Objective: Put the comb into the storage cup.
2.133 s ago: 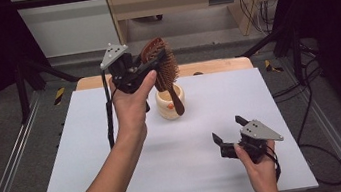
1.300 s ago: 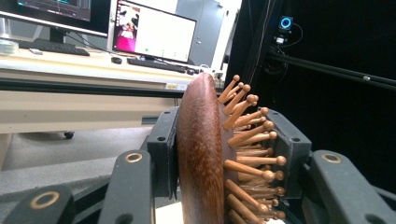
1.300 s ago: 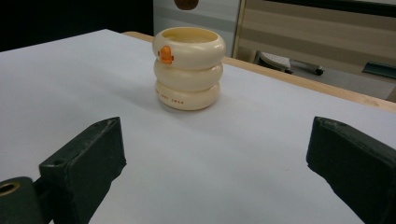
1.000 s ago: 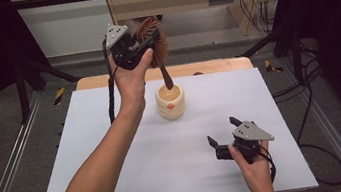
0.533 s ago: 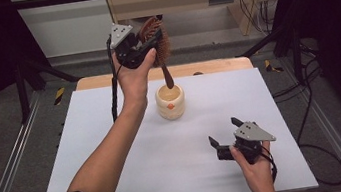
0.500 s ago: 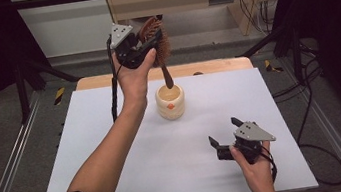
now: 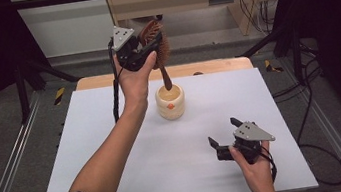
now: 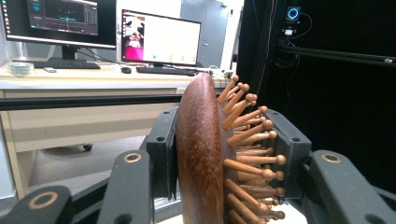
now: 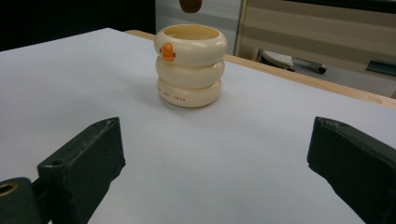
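High view: the left gripper [image 7: 144,49] is raised above the table [image 7: 88,138], its handle end hanging over the cream cup [image 7: 170,101], while the right gripper [image 7: 225,139] rests low near the front right. Left gripper view: both jaws pinch the wooden hairbrush [image 8: 210,154] by its head. Right gripper view: the jaws stand wide apart with nothing between, facing the cup [image 9: 190,65].

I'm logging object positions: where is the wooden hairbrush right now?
High view: the hairbrush is clamped in the left claw, raised above the cream cup at the table's far middle.
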A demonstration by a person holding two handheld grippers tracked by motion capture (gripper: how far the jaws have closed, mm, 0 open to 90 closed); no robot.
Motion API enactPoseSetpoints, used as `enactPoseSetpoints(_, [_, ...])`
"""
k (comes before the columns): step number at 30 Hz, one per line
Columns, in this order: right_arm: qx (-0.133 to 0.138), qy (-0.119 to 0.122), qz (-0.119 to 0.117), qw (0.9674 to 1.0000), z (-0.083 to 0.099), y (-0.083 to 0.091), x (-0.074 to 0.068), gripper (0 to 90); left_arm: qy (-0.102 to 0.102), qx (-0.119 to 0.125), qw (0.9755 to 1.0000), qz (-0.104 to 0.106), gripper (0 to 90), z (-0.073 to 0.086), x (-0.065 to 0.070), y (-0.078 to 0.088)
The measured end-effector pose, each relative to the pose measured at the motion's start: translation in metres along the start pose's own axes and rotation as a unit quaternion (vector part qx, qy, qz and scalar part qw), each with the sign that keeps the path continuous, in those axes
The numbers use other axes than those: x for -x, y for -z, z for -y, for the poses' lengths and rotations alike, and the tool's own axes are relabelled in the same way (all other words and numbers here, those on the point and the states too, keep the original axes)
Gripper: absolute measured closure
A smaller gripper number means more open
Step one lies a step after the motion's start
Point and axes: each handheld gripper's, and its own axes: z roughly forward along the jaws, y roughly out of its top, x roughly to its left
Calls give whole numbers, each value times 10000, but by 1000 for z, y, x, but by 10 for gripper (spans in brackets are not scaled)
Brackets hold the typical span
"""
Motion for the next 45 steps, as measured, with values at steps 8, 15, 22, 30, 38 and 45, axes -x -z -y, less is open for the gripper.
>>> enactPoseSetpoints(8, [-14,2,-15,10000,0,0,-1,43,44,-44,10000,-17,518,9,-1,-2])
enactPoseSetpoints(15, [-13,25,-33,10000,0,0,-1,42,69,-96,9999,6,517,17,2,-5])
enactPoseSetpoints(22, [-7,47,-22,10000,0,0,-1,42,12,-196,9998,-20,516,26,4,-12])
enactPoseSetpoints(30, [4,62,-26,10000,0,0,-1,42,61,-271,9996,-56,515,36,2,-16])
enactPoseSetpoints(38, [-18,78,-35,10000,0,-1,-1,42,150,-310,9994,-51,515,45,-1,-18])
enactPoseSetpoints(45, [-24,66,-41,10000,1,0,-1,41,144,-348,9993,-29,515,50,0,-19])
